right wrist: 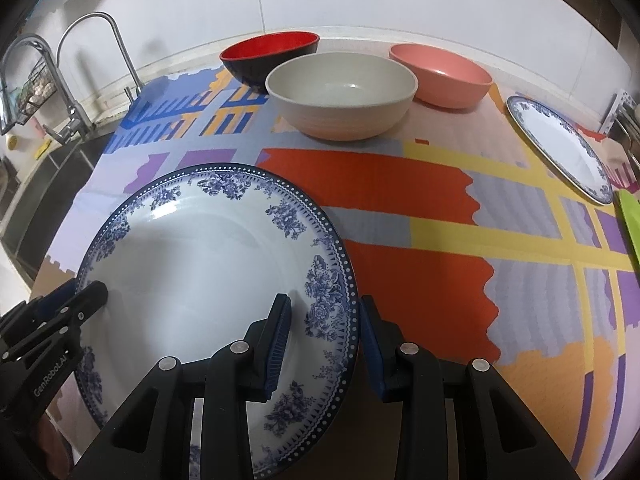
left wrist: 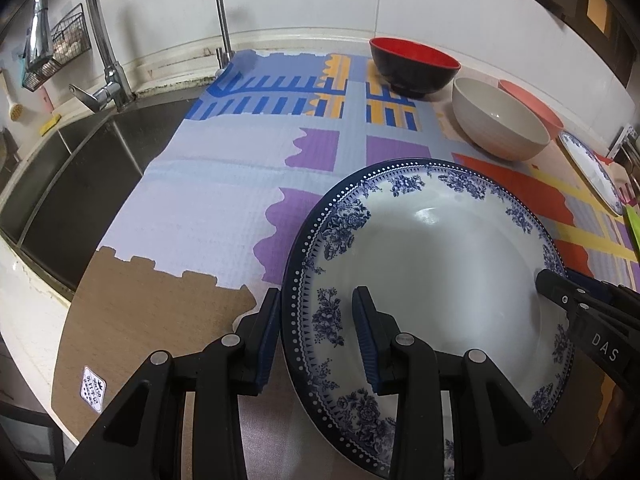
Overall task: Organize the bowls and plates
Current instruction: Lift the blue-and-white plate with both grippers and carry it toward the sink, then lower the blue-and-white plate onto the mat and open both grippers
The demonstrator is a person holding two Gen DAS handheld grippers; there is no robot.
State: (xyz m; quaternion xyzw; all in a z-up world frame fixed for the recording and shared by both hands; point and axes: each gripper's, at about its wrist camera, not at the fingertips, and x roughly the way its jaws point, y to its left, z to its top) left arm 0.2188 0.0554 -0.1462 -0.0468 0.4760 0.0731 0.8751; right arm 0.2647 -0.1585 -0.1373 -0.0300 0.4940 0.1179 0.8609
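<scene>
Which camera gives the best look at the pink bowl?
The right wrist view: the pink bowl shows nearly whole behind the cream bowl. In the left wrist view only a sliver of it peeks out behind that bowl.

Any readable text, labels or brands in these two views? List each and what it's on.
"DAS": white letters on the right gripper, seen from the left wrist view; cut off at the frame edge.
"GenRobot.AI": white letters on the left gripper, seen from the right wrist view.
Sticker on the brown board: print too small to read.

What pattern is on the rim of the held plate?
Blue flowers with a dark dotted edge on the plate; clearest in the right wrist view.
</scene>
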